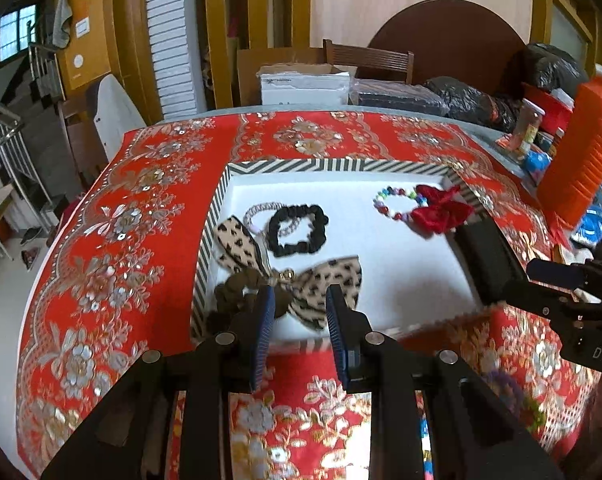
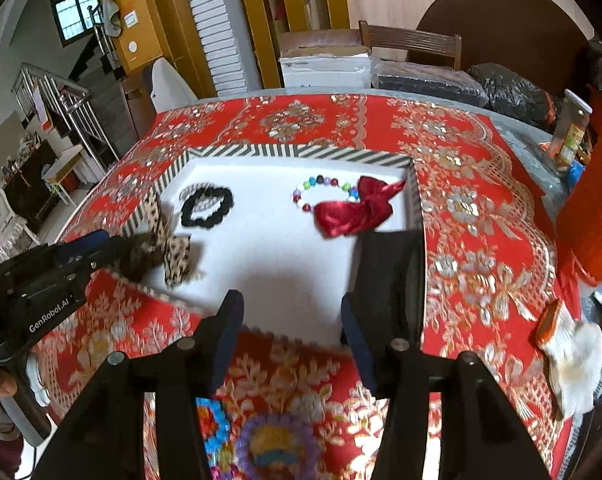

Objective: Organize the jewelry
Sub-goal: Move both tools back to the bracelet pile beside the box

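Now the left gripper [image 1: 299, 312] is hovering released over the leopard bow [image 1: 321, 284] lying at the tray's [image 1: 333, 165] near-left corner; the right gripper [image 2: 289, 320], also released, is hanging over the tray's near edge. Next, probably, fetching the beaded pieces [image 2: 275, 440] lying on the desk [image 2: 481, 216].

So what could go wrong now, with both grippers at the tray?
1. The left gripper is open right over the leopard bow; closing may also catch the brown scrunchie joined to it.
2. The black band lies against the right gripper's finger at the tray edge and could be pushed out.
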